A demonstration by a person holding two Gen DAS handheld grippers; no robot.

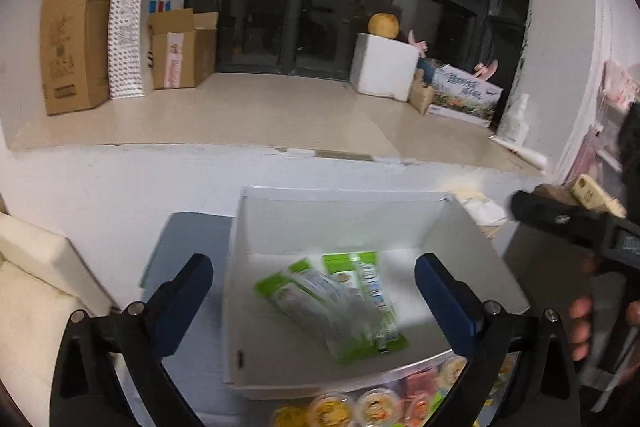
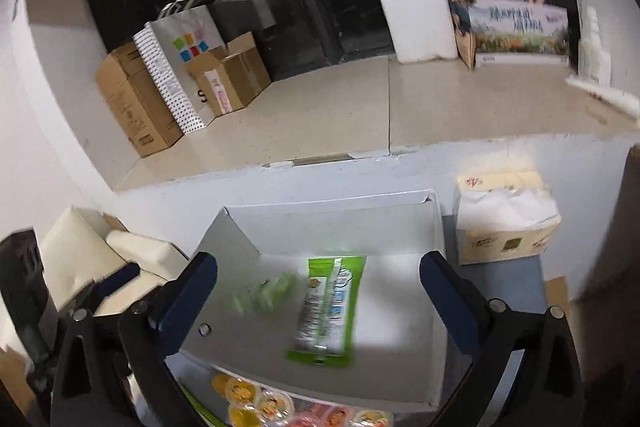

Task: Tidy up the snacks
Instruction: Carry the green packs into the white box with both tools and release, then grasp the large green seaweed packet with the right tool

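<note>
A white cardboard box [image 1: 340, 219] [image 2: 340, 227] stands open on a grey-blue surface, straight ahead in both wrist views. Green snack packets [image 1: 332, 303] lie overlapping on its floor. In the right wrist view one packet [image 2: 328, 307] is sharp and another [image 2: 264, 291] beside it is blurred. My left gripper [image 1: 316, 291] hovers over the box, open, its blue fingers wide apart with nothing pressed between them. My right gripper [image 2: 320, 295] is likewise open above the box. Small jelly cups [image 1: 376, 407] [image 2: 256, 403] sit in front of the box's near wall.
A tissue pack [image 2: 504, 223] on a carton stands right of the box. Cream cushions [image 1: 36, 287] [image 2: 80, 255] lie to the left. A raised tiled ledge [image 1: 240, 107] behind carries cardboard boxes [image 1: 72, 39], paper bags and a white foam block [image 1: 384, 67]. A person's hand [image 1: 580, 323] shows at the right edge.
</note>
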